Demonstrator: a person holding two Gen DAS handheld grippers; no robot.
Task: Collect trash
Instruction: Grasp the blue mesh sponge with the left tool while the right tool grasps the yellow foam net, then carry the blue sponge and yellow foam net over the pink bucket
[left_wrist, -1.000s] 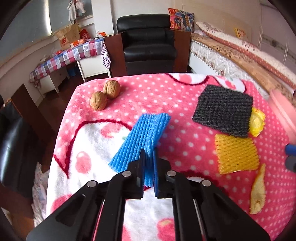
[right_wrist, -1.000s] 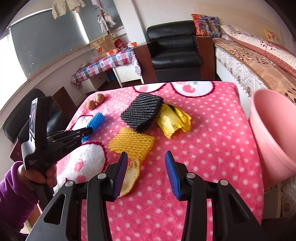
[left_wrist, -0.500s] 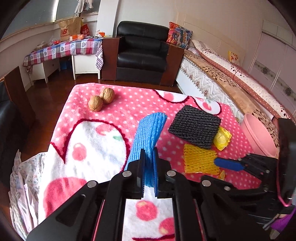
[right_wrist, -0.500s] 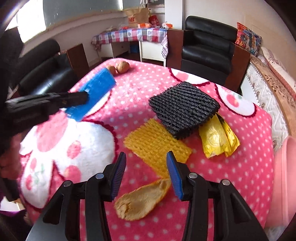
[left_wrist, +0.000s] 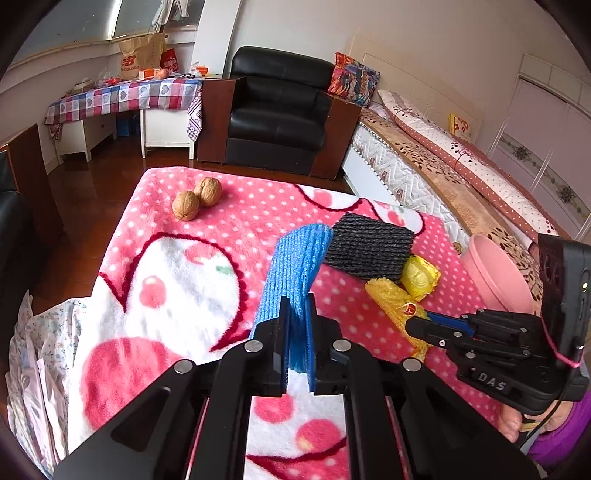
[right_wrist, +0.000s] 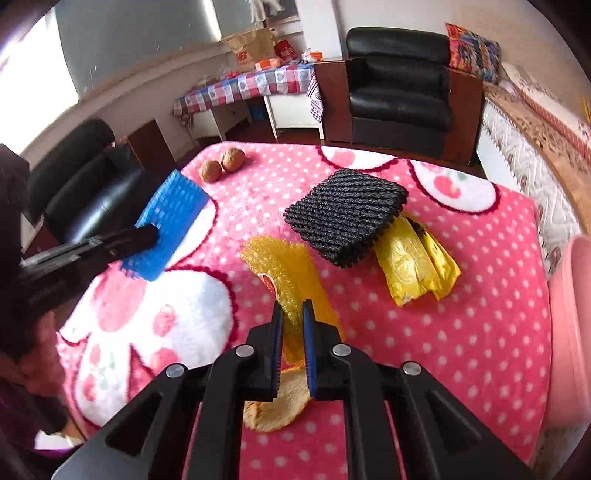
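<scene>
left hand-held gripper (left_wrist: 297, 314): pinching blue ribbed foam net sleeve (left_wrist: 295, 266), lifted clear for carrying | right hand-held gripper (right_wrist: 293, 325): closing, yellow foam net sleeve (right_wrist: 291, 273) between pads on pink dotted blanket (right_wrist: 461, 332) | pink plastic bin (left_wrist: 495, 273): beside, likely drop target

Black foam net (right_wrist: 345, 218) mid-blanket, walnuts (right_wrist: 223, 165) far corner, white blanket patch (right_wrist: 177, 314) bare
</scene>
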